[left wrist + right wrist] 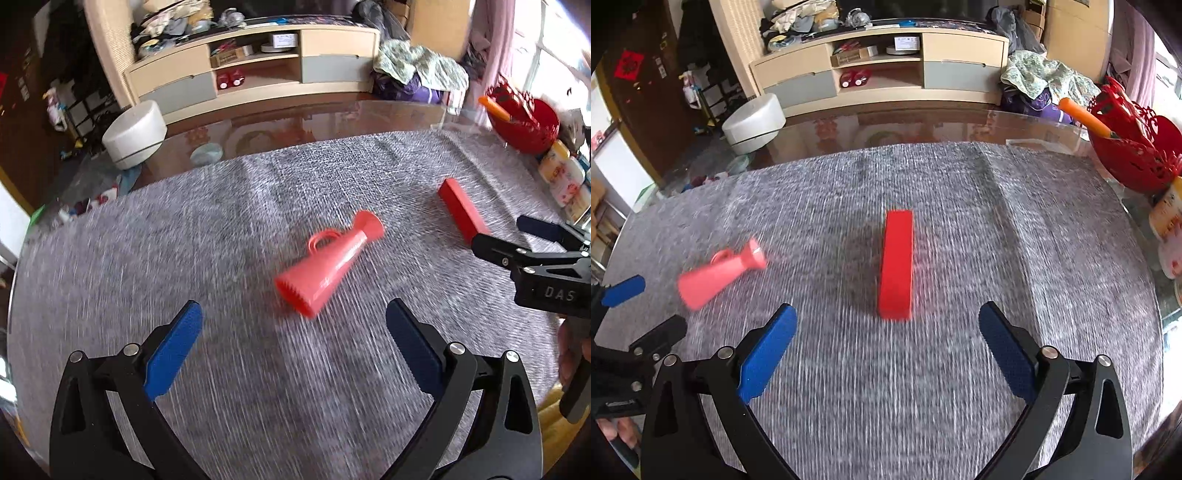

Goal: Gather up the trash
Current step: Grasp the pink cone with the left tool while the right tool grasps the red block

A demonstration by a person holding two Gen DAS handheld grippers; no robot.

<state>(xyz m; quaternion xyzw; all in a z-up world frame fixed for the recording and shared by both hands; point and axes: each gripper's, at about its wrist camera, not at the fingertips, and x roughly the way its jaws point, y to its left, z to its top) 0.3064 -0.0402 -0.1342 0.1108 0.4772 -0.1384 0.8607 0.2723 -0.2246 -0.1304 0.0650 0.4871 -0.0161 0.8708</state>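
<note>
A pink plastic horn-shaped toy lies on its side on the grey cloth, just ahead of my open, empty left gripper. It also shows in the right wrist view, at the left. A red rectangular block lies on the cloth just ahead of my open, empty right gripper. In the left wrist view the block lies at the right, with the right gripper open beside its near end. The left gripper shows at the left edge of the right wrist view.
The grey cloth covers a glass table. A red basket with an orange stick and several bottles stand at the table's right edge. A white round stool and a beige cabinet stand beyond the table.
</note>
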